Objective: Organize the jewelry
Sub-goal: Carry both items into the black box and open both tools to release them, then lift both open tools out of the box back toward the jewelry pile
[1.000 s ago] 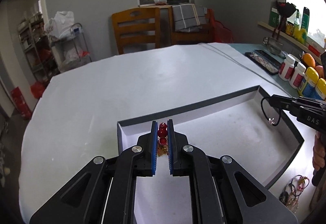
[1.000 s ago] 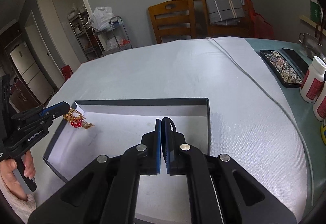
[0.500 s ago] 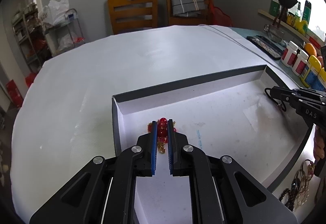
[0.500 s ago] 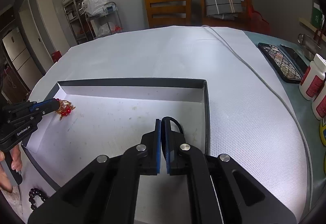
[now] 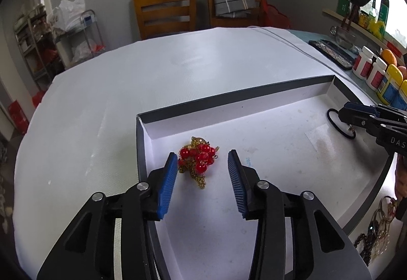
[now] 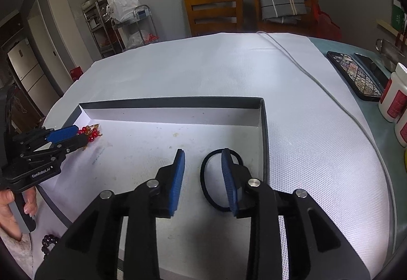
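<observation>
A shallow tray (image 5: 229,99) with a dark rim and a white floor lies on the white table. A red-bead ornament with gold chain (image 5: 199,160) rests on the tray floor between the fingers of my left gripper (image 5: 202,154). Its jaws are opening and the pads stand off the beads. From the right wrist, the tray rim (image 6: 173,99) runs across the view. A black hair tie (image 6: 201,178) lies flat by the tray's right wall, partly behind one finger of my right gripper (image 6: 203,152). Those jaws are also opening and grip nothing.
A heap of bracelets and bead strings (image 5: 376,229) lies outside the tray's near right corner, and a dark bead bracelet (image 6: 48,244) at the near left. Bottles (image 5: 374,73), two phones (image 6: 356,76) and a grey cable (image 6: 318,81) occupy the right side. Chairs stand beyond the table.
Both grippers were shut and now stand apart. The red-bead ornament has dropped from the left pads onto the tray floor, and the hair tie has left the right pads and lies flat.
</observation>
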